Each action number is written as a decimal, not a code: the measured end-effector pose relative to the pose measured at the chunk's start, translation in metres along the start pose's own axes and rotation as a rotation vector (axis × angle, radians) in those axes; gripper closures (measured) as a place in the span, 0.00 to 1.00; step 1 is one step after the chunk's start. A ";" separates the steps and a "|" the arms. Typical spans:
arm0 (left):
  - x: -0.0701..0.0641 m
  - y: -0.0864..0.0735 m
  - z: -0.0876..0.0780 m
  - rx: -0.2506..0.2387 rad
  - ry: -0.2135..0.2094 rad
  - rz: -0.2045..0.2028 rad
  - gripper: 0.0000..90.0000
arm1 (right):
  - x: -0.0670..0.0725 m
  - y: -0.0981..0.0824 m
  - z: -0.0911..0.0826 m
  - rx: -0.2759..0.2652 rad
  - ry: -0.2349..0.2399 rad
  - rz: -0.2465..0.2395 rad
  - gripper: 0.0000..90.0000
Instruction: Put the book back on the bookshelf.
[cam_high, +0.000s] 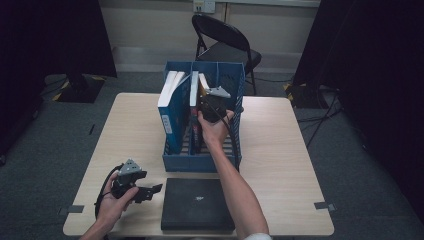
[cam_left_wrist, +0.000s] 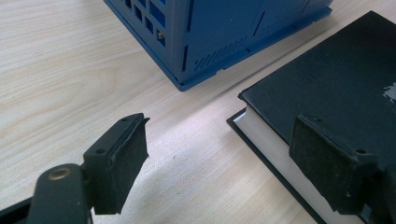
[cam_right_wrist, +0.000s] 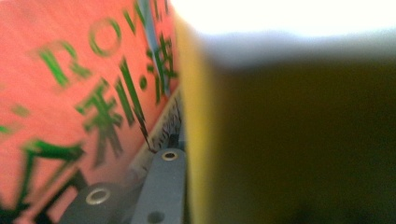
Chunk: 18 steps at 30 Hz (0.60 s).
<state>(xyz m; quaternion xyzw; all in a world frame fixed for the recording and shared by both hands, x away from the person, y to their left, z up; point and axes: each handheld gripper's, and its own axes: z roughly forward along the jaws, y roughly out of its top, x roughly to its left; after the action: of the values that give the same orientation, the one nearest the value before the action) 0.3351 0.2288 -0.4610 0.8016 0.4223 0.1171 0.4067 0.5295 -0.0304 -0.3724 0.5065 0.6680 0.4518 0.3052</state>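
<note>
Black book (cam_high: 198, 204): lies flat at the near edge of the surface (cam_high: 280, 165), closed, its long axis running left to right in the high view; matt black cover with a small pale mark, white page block.
Left tongs (cam_high: 150, 191): just left of the black book, resting low over the surface; jaws stand wide with nothing between them, and in the left gripper view one pad (cam_left_wrist: 327, 163) sits at the book's near corner.
Blue file rack (cam_high: 200, 162): stands beyond the black book, at mid-surface, with three compartments open at the top.
Blue-and-white books (cam_high: 171, 107): upright, leaning in the left compartment.
Red book (cam_right_wrist: 70, 93): upright in the middle compartment, red cover with green lettering.
Yellow book (cam_high: 203, 82): upright in the right part of the rack, long axis vertical, directly below and ahead of the right tongs (cam_high: 212, 107); yellowish edge, pale top.
Right tongs: nearer arm to the rack; jaws narrow, apparently clamped on the yellow book, though the right gripper view is blurred.
Folding chair (cam_high: 225, 45): beyond the surface, well apart.
</note>
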 end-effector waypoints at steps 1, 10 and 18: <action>0.000 0.000 0.000 0.004 -0.001 0.001 0.21 | 0.000 -0.002 0.001 0.005 0.000 -0.005 0.83; -0.001 0.000 0.000 0.007 0.002 0.003 0.21 | -0.001 -0.007 -0.003 0.013 0.029 -0.031 0.80; -0.002 0.000 0.002 0.009 0.004 0.003 0.21 | 0.000 -0.013 -0.013 0.033 0.048 -0.037 0.75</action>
<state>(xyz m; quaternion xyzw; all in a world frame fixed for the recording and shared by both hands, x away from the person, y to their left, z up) 0.3350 0.2266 -0.4615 0.8038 0.4224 0.1171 0.4021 0.5125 -0.0349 -0.3791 0.4881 0.6917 0.4469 0.2890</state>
